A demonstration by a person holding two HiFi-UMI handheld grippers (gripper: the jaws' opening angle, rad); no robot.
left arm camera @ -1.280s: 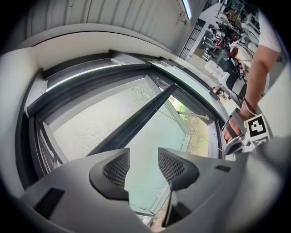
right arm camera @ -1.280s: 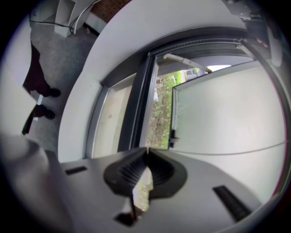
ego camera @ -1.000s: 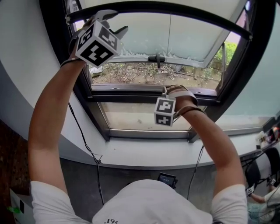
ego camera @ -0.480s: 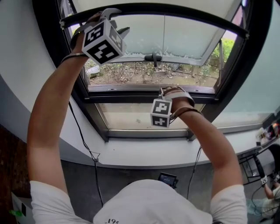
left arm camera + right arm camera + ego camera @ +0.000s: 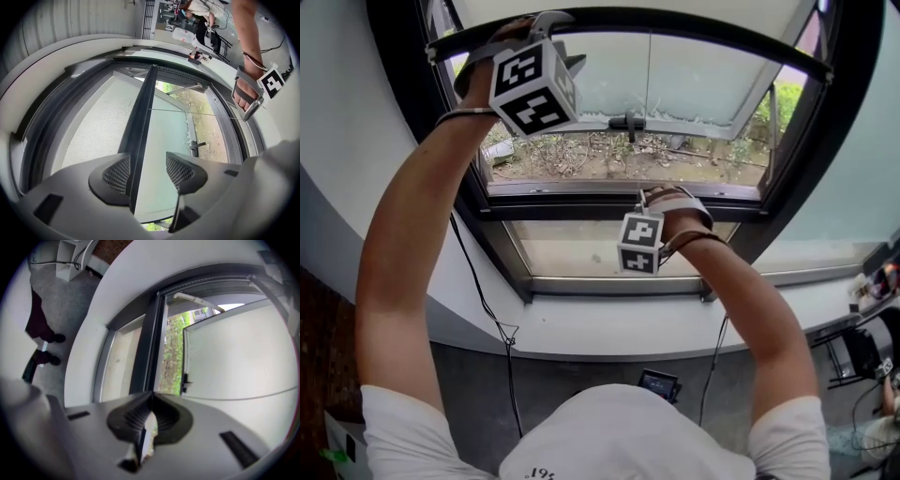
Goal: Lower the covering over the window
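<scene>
The white sill curves beneath the window — below it lies the grey floor, a small dark device resting there.

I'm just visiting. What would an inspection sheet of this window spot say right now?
Surface: white sill, nothing seen on it.
Job's things: covering raised; its dark bottom bar high in the window; thin cord runs down from it.
Clutter: small dark device on the floor.
Tools: left tool open, bar between its jaws; right tool shut, apparently on the cord.
Cables: two black cables trail down the wall.
Surroundings: sash tilted open, plants outside.
</scene>
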